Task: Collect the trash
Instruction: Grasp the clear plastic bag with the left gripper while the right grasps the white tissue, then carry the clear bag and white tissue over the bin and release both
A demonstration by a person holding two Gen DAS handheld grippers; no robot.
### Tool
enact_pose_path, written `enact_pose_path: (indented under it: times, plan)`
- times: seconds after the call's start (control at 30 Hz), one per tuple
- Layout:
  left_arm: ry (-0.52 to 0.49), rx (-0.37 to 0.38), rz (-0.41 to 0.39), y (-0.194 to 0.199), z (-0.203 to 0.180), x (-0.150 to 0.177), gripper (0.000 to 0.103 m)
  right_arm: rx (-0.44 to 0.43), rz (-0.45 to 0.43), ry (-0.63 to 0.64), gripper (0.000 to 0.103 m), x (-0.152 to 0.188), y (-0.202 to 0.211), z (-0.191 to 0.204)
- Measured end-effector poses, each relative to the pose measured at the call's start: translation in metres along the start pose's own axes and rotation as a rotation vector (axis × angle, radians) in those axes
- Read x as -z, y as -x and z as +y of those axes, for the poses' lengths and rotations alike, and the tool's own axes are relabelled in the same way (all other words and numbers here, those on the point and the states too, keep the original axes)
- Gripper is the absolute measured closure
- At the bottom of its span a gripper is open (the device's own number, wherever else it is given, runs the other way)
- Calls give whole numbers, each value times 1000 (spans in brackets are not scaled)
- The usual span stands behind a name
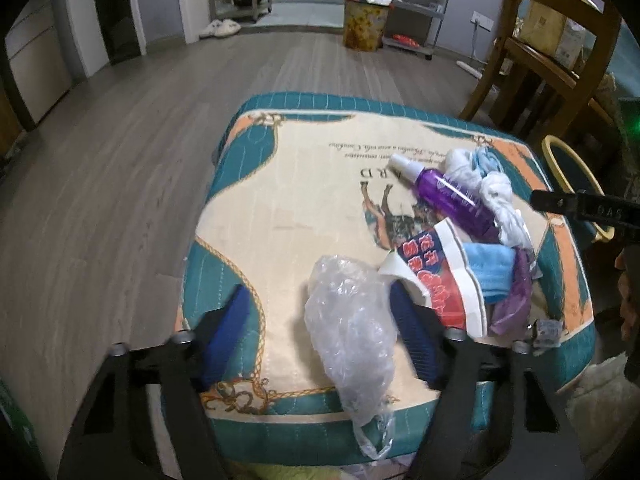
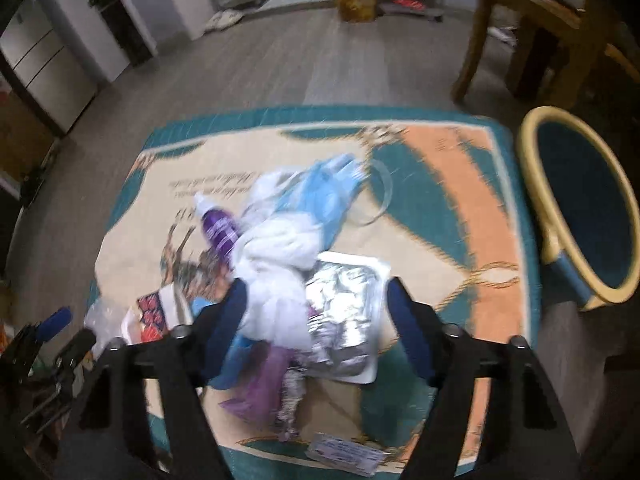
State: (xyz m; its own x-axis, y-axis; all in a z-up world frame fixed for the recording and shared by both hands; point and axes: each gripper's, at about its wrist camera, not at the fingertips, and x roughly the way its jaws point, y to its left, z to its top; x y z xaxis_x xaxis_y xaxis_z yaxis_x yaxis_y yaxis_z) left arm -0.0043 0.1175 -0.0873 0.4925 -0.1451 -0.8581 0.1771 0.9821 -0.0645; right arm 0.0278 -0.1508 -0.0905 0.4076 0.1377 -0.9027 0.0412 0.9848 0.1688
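Note:
A patterned teal and cream cushion (image 1: 280, 208) carries the trash. My left gripper (image 1: 320, 304) is open, its blue pads on either side of a crumpled clear plastic bag (image 1: 352, 328), above it. Right of the bag lie a red and white wrapper (image 1: 436, 276), a purple spray bottle (image 1: 452, 196), white and blue crumpled tissue (image 1: 496, 192) and purple plastic (image 1: 516, 296). My right gripper (image 2: 316, 304) is open over the pile, around white tissue (image 2: 276, 276) and a foil blister tray (image 2: 344, 312). The right wrist view is blurred.
A yellow-rimmed blue bin (image 2: 580, 208) stands right of the cushion. A wooden chair (image 1: 540, 52) is behind it. A small printed packet (image 2: 348, 452) lies at the cushion's near edge. Grey wood floor (image 1: 120, 160) surrounds the cushion; a full flowered bin (image 1: 364, 20) stands far back.

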Motion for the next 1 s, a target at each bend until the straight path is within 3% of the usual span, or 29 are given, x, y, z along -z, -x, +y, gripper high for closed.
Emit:
enact_pose_path:
  times: [0.17,0.23,0.3,0.47,0.57,1.0]
  plan:
    - [-17,23,15,-8,-6,-1,51,-20,22,63,51,1,-13,20]
    - [-24,32,38,-14,-7,-1,65,-17,39,89,54,1,-20,25]
    - [-34,26,49,-19,-8,-2,67,-2,56,118,57,2,-26,30]
    - [-36,26,36,-19,-8,-9,84,-5,76,140,86,2,-33,30]
    - [-33,23,-3,-11,-9,-15,89,-14,60,146,90,1,-28,28]
    - [-3,41,-187,44,-19,-56,90,-43,-84,142,91,-15,40,5]
